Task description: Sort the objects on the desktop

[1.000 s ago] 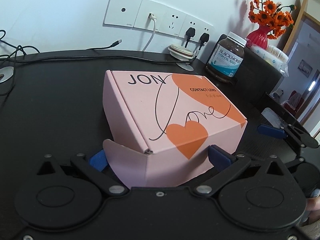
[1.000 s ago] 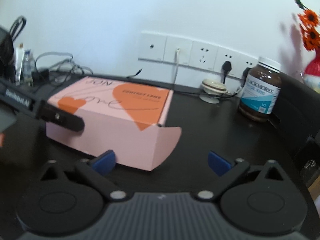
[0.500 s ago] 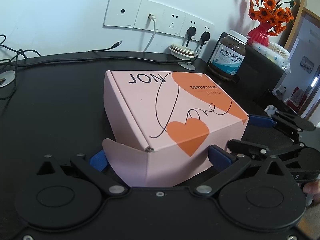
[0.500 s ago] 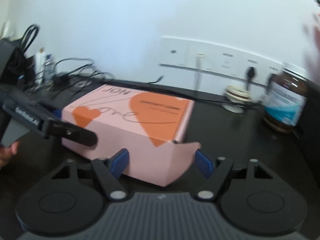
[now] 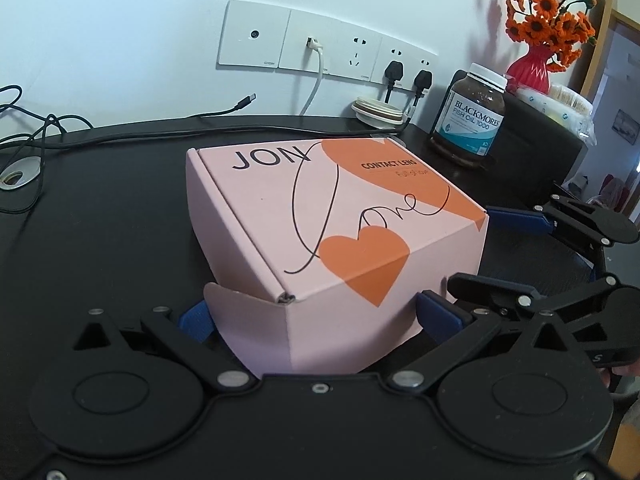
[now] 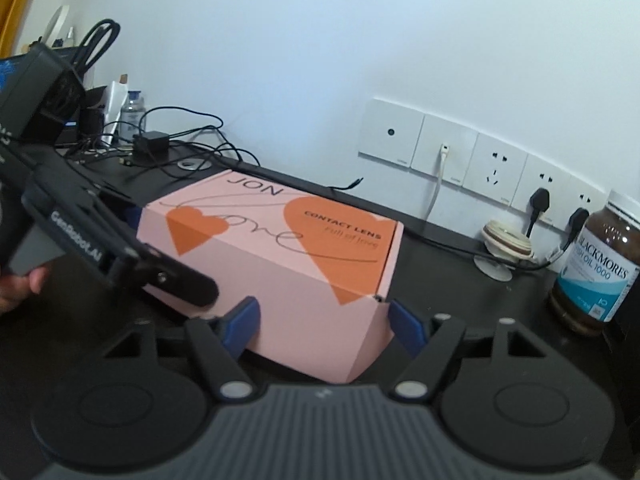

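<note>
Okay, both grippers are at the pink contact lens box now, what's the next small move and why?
Probably close the right gripper on the pink contact lens box. Its blue fingers straddle one end corner of the box, apparently without pinching it yet, and the left gripper brackets the other end, so a two-handed lift looks ready.

Black hand-held gripper (image 5: 316,314) frames, blue fingertip pads (image 6: 405,326), silver screws, white "GenRobot.AI" lettering.

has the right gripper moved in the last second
Yes. In the left wrist view the right gripper has come in from the right edge toward the pink box, which stays put, and its fingers now straddle the box's corner.
</note>
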The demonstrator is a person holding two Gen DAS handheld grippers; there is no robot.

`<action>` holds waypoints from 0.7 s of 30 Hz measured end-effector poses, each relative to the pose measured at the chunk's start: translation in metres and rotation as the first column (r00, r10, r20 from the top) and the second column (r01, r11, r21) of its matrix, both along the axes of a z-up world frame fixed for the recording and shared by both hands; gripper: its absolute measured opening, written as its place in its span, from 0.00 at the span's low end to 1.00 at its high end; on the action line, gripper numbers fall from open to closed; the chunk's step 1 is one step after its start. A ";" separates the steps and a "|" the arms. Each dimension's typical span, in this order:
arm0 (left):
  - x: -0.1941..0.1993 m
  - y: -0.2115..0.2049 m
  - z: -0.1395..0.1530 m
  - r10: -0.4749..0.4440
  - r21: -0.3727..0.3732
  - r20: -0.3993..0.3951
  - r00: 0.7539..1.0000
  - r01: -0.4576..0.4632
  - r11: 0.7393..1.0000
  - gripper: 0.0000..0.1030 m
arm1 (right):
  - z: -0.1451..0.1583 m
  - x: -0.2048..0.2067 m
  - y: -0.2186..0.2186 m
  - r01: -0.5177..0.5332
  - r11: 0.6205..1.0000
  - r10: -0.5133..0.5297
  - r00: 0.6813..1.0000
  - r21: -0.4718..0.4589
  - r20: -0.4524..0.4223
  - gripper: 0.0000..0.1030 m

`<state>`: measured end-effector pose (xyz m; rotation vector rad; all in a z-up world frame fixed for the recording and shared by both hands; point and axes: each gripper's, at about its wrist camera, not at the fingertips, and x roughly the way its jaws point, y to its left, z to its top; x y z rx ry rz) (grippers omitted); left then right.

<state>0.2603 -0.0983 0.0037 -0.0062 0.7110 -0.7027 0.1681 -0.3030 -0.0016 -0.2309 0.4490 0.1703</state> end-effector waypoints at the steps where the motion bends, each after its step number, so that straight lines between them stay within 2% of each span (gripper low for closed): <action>1: 0.000 0.001 0.000 0.001 -0.002 -0.004 1.000 -0.001 1.000 1.00 | 0.004 0.001 -0.002 0.005 1.000 -0.005 1.000 0.015 0.000 0.70; 4: 0.003 0.004 0.002 0.008 -0.019 -0.028 1.000 -0.008 1.000 1.00 | 0.014 0.002 -0.007 0.020 0.998 -0.020 1.000 0.058 0.000 0.71; 5: 0.005 0.006 0.003 0.012 -0.033 -0.042 0.999 -0.013 0.999 1.00 | 0.018 0.003 -0.009 0.025 0.997 -0.025 1.000 0.073 0.000 0.74; 6: 0.007 0.008 0.003 0.018 -0.055 -0.056 0.998 -0.021 0.998 1.00 | 0.021 0.003 -0.011 0.030 0.996 -0.030 1.000 0.087 -0.001 0.82; 8: 0.010 0.013 0.004 0.034 -0.099 -0.077 0.996 -0.041 0.994 1.00 | 0.028 0.004 -0.014 0.040 0.992 -0.040 0.999 0.116 -0.002 0.88; 11: 0.014 0.016 0.003 0.043 -0.131 -0.104 0.994 -0.056 0.990 1.00 | 0.041 0.021 -0.021 0.095 0.976 -0.091 0.995 0.194 -0.030 0.89; 13: 0.014 0.016 0.002 0.040 -0.134 -0.107 0.993 -0.054 0.990 1.00 | 0.045 0.043 -0.025 0.143 0.950 -0.128 0.989 0.278 -0.071 0.89; 17: 0.014 0.014 0.002 0.035 -0.123 -0.101 0.994 -0.047 0.991 1.00 | 0.043 0.097 -0.022 0.240 0.872 -0.174 0.967 0.426 -0.187 0.89; 21: 0.014 0.014 0.003 0.027 -0.104 -0.090 0.996 -0.037 0.994 1.00 | 0.032 0.143 -0.008 0.310 0.840 -0.188 0.936 0.445 -0.298 0.90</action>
